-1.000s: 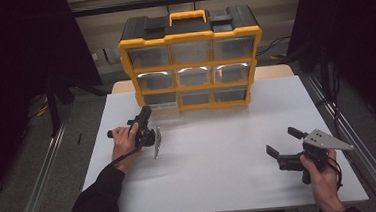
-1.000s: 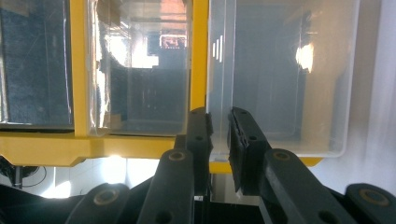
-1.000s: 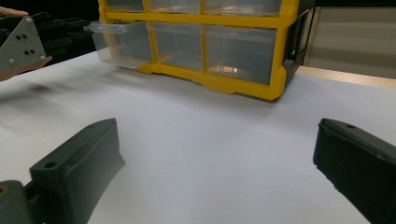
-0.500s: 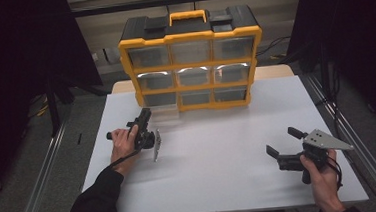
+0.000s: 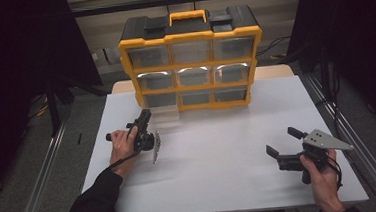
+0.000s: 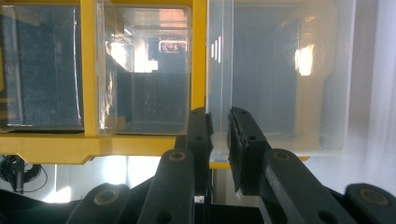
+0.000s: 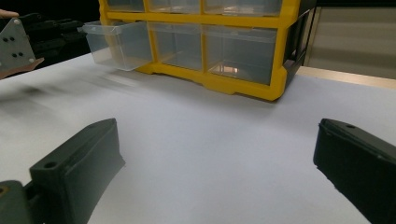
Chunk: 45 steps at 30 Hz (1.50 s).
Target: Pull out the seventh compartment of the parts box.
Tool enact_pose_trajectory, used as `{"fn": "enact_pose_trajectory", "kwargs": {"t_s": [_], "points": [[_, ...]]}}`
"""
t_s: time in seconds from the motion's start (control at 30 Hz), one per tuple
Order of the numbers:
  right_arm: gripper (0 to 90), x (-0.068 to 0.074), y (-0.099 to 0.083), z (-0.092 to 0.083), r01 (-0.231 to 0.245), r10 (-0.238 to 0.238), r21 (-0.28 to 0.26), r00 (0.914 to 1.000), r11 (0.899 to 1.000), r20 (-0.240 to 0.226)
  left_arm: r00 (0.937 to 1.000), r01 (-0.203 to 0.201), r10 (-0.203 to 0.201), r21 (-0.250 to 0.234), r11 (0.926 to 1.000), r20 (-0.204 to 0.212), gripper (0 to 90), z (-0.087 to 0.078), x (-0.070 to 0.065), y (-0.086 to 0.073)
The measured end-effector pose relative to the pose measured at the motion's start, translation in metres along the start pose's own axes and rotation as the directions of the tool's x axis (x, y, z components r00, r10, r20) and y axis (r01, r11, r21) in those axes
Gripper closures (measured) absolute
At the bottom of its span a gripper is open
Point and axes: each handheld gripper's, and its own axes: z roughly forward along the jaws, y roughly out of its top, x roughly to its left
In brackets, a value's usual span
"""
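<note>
Setting looked like a lab or test bench rigged for recording. A white-covered table [image 5: 220, 159] stood inside a frame of aluminium rails [image 5: 42, 196], with black curtains [image 5: 27, 52] hung on both sides. A yellow-and-black parts organizer [image 5: 191, 60] with clear drawers sat at the far edge, cables [image 5: 277, 44] trailing on the floor behind it.

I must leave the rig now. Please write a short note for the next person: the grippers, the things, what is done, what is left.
Left gripper: fingers shut on the front wall of the clear drawer.
Right gripper: open, holds nothing, low over the white table at the right.
Drawer: bottom left of the yellow organizer, pulled partly out. The other drawers are closed.
Done: drawer gripped and started out.
Left: probably pull it further out; nothing shows inside yet.
</note>
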Motion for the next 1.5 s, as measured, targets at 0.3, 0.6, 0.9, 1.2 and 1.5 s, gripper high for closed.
{"fn": "enact_pose_trajectory", "kwargs": {"t_s": [0.3,0.6,0.9,1.2,1.5], "points": [[0.4,0.000,0.000,0.000,-0.001,0.001,0.000,1.0000,1.000,-0.001,1.0000,-0.002,0.002,-0.002,1.0000,-0.006,79.5,-0.002,-0.001,0.001],[0.4,0.000,0.000,0.000,0.001,-0.001,0.001,1.0000,1.000,-0.001,1.0000,-0.001,0.001,0.003,1.0000,0.002,79.6,-0.005,0.000,0.002],[0.4,0.000,0.000,0.000,0.000,0.000,0.000,1.0000,1.000,-0.001,0.9999,0.008,-0.008,-0.016,0.9998,0.007,79.6,-0.010,0.001,0.001],[0.4,0.000,0.000,0.000,0.000,0.000,-0.001,1.0000,1.000,0.000,1.0000,0.009,-0.009,-0.013,0.9999,0.000,79.6,-0.013,0.000,0.003],[0.4,0.000,0.000,0.000,0.001,-0.001,-0.001,1.0000,1.000,-0.001,0.9999,0.012,-0.012,-0.015,0.9998,-0.002,79.6,-0.017,0.000,0.002]]}}
